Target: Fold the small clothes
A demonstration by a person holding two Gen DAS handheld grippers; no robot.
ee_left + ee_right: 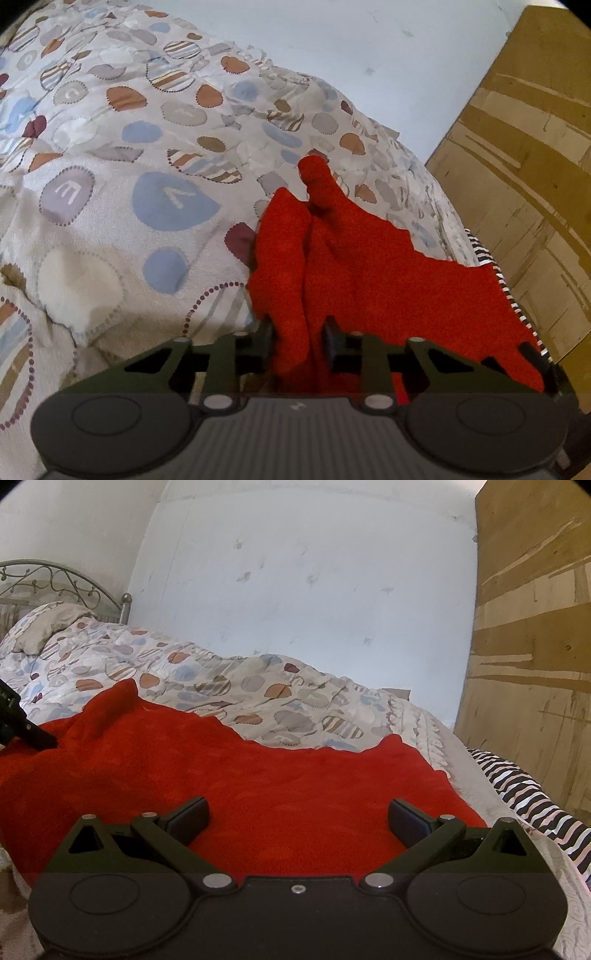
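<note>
A fuzzy red garment (258, 775) lies spread on the bed, its far edge rumpled. In the left wrist view a bunched fold of the red garment (369, 266) rises between the pads, and my left gripper (298, 341) is shut on it at the garment's left end. My right gripper (297, 812) hovers low over the near part of the garment. It is open, the pads standing wide apart with only flat cloth below them. At the left edge of the right wrist view, a black finger (38, 737) of the left gripper touches the cloth.
The bed carries a quilt (110, 206) patterned with coloured blobs. A black-and-white striped fabric (517, 786) lies along the bed's right edge. A wooden cabinet (535, 664) stands at the right, a white wall (295, 590) behind, and a metal headboard (55, 579) with a pillow at the far left.
</note>
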